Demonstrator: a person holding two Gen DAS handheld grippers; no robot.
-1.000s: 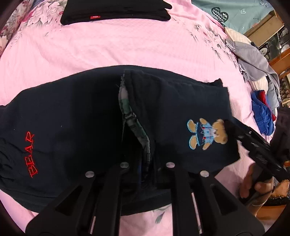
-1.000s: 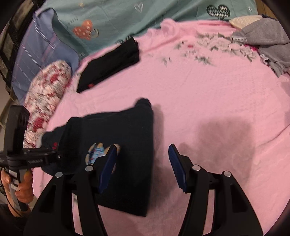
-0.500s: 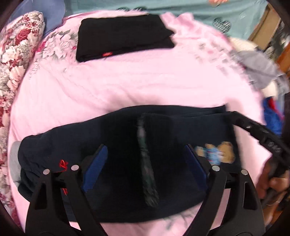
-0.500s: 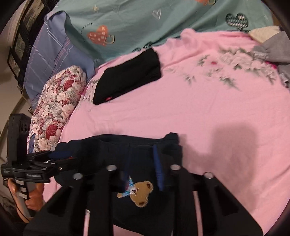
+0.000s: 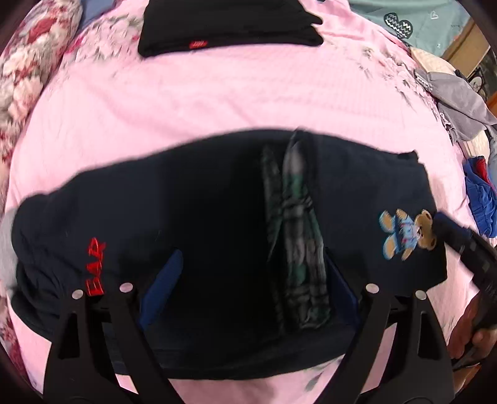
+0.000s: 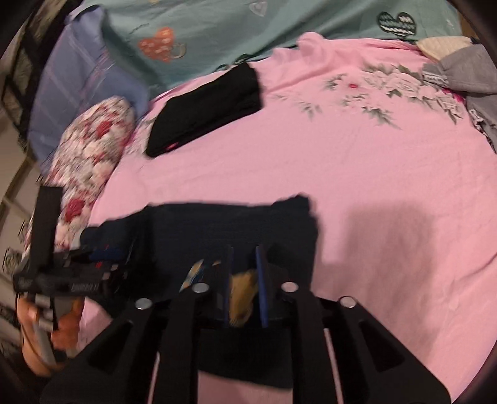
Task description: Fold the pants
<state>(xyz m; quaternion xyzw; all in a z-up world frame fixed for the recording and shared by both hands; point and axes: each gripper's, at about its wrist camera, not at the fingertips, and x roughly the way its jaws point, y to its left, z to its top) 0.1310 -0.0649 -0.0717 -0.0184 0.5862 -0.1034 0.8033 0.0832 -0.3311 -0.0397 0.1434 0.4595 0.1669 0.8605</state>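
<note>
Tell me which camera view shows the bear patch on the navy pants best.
The left wrist view: the bear patch lies whole and unobstructed on the navy pants, near their right end. In the right wrist view only tan and blue scraps of it show, blurred, between the fingers of the right claw.

Left gripper (image 5: 251, 286): black angular frame, 2 blue pads, 4 silver screws. Right gripper (image 6: 243, 286): same build. Bare hand (image 6: 46, 335) on black handle.

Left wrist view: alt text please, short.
Dark navy pants lie folded across a pink bedsheet, the left gripper wide open over them. The right gripper meets the bear patch; folded black clothes lie beyond.
</note>
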